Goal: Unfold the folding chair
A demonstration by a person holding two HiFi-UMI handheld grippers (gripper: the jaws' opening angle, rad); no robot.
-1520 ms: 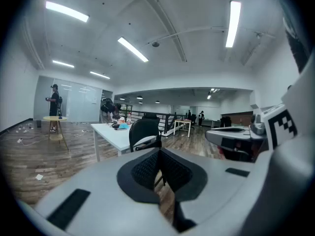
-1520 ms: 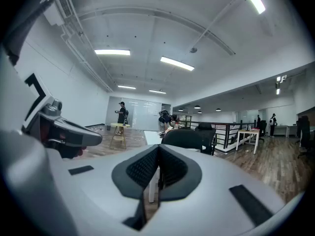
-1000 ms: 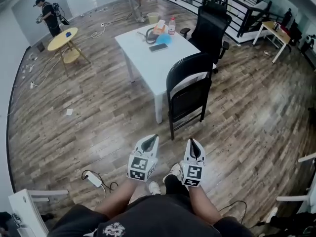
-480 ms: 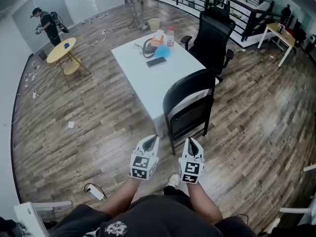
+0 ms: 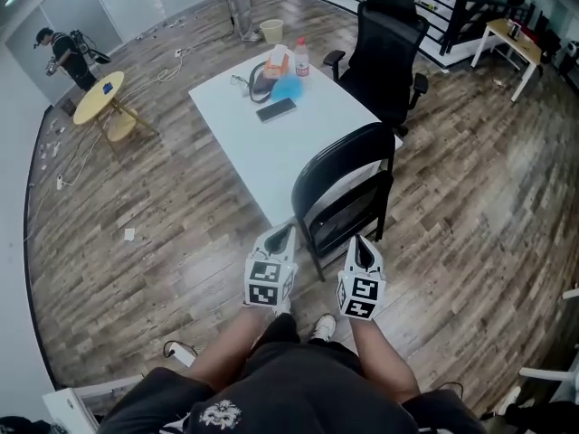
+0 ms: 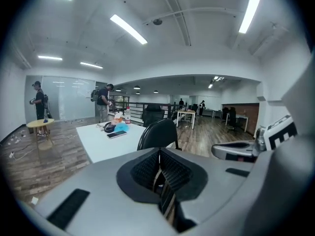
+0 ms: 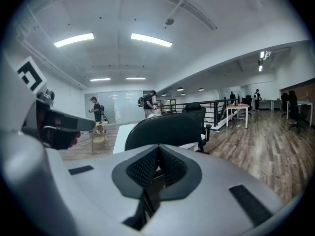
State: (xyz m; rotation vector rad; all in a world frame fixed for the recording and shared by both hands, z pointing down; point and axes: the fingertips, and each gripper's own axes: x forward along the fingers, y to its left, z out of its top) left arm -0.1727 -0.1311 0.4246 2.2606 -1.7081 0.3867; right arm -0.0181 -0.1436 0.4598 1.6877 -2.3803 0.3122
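A black folding chair (image 5: 344,197) stands folded flat, leaning against the near corner of a white table (image 5: 244,143). It shows just ahead in the left gripper view (image 6: 158,133) and fills the middle of the right gripper view (image 7: 165,129). My left gripper (image 5: 283,235) is shut and empty, a short way to the left of the chair's front leg. My right gripper (image 5: 358,242) is shut and empty too, close in front of the chair's lower frame. Neither touches the chair.
A black office chair (image 5: 384,48) stands behind the table. On the table lie a phone (image 5: 275,108), a bottle (image 5: 301,57) and other small items. A round yellow table (image 5: 99,98) and two people (image 5: 63,52) are far left. Cables and a power strip (image 5: 181,351) lie on the wooden floor.
The person has walked forward: the chair and table have come closer, and both grippers now reach the chair's base where a stretch of floor lay between them before.
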